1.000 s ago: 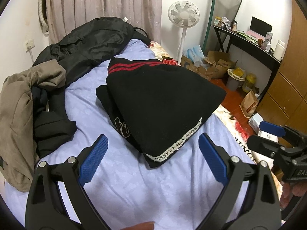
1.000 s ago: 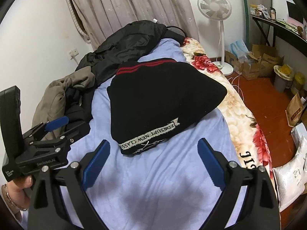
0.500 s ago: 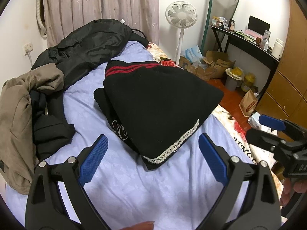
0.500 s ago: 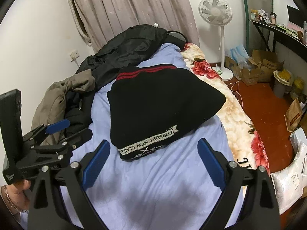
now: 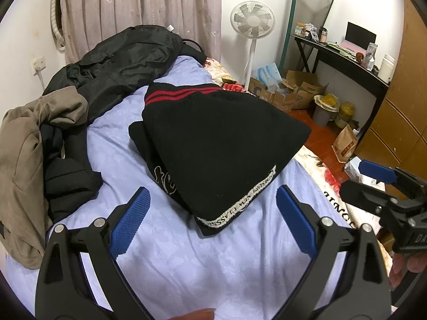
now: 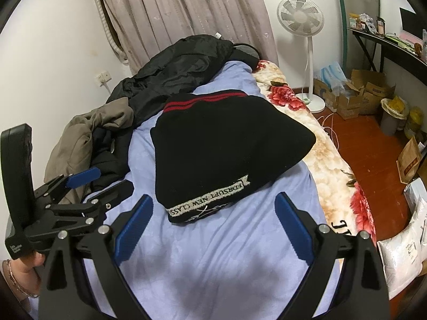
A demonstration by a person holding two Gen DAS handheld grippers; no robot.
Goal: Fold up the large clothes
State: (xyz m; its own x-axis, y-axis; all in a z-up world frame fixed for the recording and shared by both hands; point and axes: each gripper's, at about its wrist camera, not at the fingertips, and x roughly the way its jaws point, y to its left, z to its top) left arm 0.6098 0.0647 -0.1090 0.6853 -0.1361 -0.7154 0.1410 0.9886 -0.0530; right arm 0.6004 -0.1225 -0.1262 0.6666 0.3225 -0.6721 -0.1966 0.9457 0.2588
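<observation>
A folded black sweater (image 5: 221,144) with red stripes and a white lettered band lies on the lilac bed sheet (image 5: 186,261); it also shows in the right wrist view (image 6: 226,149). My left gripper (image 5: 213,218) is open and empty, held above the sheet just short of the sweater's near corner. My right gripper (image 6: 213,224) is open and empty, near the lettered edge. Each gripper shows in the other's view, the right (image 5: 373,184) at the bed's right side, the left (image 6: 90,184) at the left.
A black jacket (image 5: 128,61) and a tan coat (image 5: 32,144) are heaped along the bed's left side and far end. A floral blanket (image 6: 331,154) hangs off the right edge. A fan (image 5: 252,24), boxes (image 5: 291,93), bins and a desk (image 5: 347,61) stand to the right.
Both grippers have drawn back and risen slightly; the sweater sits a little farther off in both views. Both stay open. The sweater has not moved.
</observation>
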